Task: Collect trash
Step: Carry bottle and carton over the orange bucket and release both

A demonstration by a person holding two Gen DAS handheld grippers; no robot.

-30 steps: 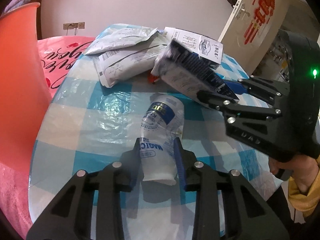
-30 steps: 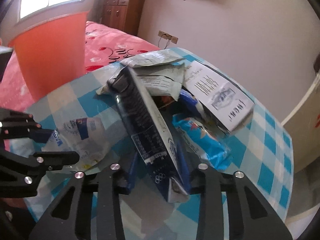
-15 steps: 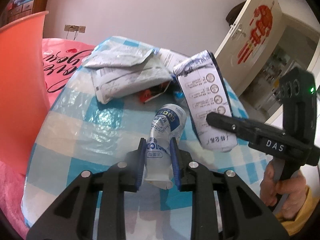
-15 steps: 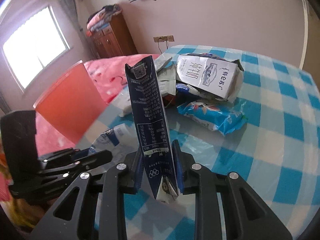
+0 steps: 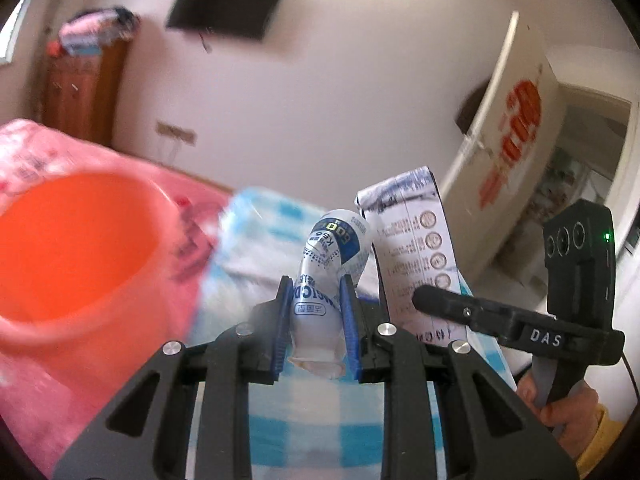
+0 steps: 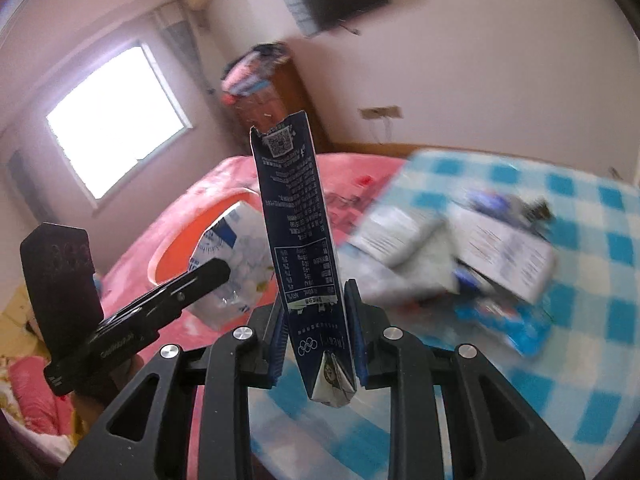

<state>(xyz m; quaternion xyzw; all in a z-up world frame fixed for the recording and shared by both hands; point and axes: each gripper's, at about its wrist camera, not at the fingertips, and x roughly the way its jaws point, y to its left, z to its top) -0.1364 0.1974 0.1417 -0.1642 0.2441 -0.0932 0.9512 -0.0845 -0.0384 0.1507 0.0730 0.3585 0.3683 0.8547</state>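
My left gripper [image 5: 316, 312] is shut on a crushed clear plastic bottle [image 5: 326, 276] with a blue and white label, held up above the checked table [image 5: 280, 432]. My right gripper [image 6: 316, 320] is shut on a flattened dark blue milk carton [image 6: 298, 232] that stands upright between its pads. In the left wrist view the carton [image 5: 416, 256] shows its white side, with the right gripper [image 5: 480, 316] pinching it just right of the bottle. An orange basin [image 5: 68, 248] lies to the left, beyond the table's edge. The right wrist view shows the bottle [image 6: 236, 260] over that basin [image 6: 184, 248].
Several wrappers and flattened cartons [image 6: 460, 252] lie heaped on the blue-and-white checked table [image 6: 580, 340]. A pink bedspread [image 6: 352, 176] is behind the basin. A wardrobe [image 5: 80, 92], a wall television [image 5: 224, 8] and an open door [image 5: 512, 136] ring the room. A hand [image 5: 568, 412] grips the right tool.
Both grippers rose off the table with their loads, the bottle and the carton. Both views tilted up toward the walls, and the orange basin's inside came into view.
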